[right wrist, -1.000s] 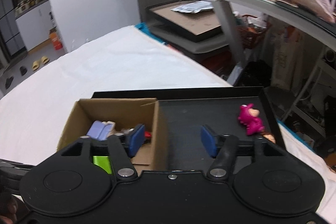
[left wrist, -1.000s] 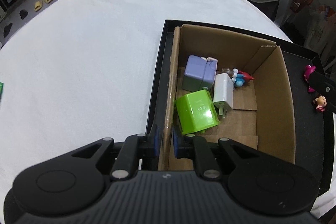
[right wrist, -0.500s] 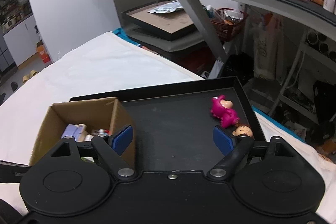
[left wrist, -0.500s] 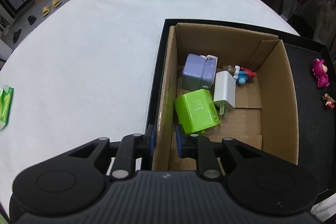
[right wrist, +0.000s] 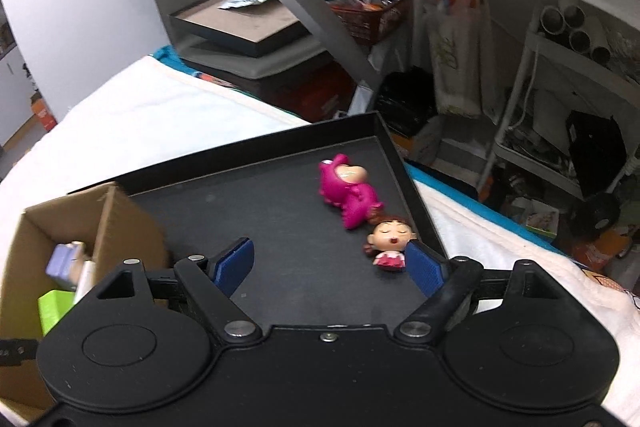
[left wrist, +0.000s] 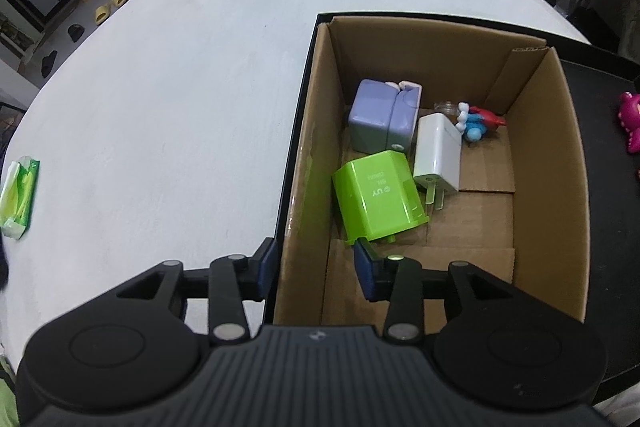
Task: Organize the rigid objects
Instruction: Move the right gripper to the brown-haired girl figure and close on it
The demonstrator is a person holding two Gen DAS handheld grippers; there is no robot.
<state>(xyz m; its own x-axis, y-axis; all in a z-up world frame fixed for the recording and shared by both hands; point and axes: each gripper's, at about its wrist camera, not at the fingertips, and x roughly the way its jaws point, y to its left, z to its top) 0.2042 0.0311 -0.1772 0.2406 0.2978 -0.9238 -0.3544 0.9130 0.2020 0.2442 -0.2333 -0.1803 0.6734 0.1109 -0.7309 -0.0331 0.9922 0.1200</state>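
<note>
Two grippers in shot. Left gripper (left wrist: pixel 316 265) straddles the near-left wall of the cardboard box (left wrist: pixel 544 163), one blue pad outside, one inside. Jaws are narrowish w/ a visible gap on both sides of the wall, so not clamped on it.

Box sits at the left end of the black tray (right wrist: pixel 280 211). Inside: green charger (left wrist: pixel 378 201) by the near-left wall, white plug (left wrist: pixel 438 157) touching its right side, purple cube (left wrist: pixel 382 121) behind, small blue/red figure (left wrist: pixel 478 125) toward the far-right corner.

Right gripper (right wrist: pixel 330 267) hovers over the tray's bare part, jaws wide, holding nothing. Pink dino toy (right wrist: pixel 350 195) and little girl figure (right wrist: pixel 390 241) lie touching by the tray's right edge; girl is just beside the right pad.

Green wipes pack (left wrist: pixel 20 201) sits far left on the white bench (left wrist: pixel 180 87).
</note>
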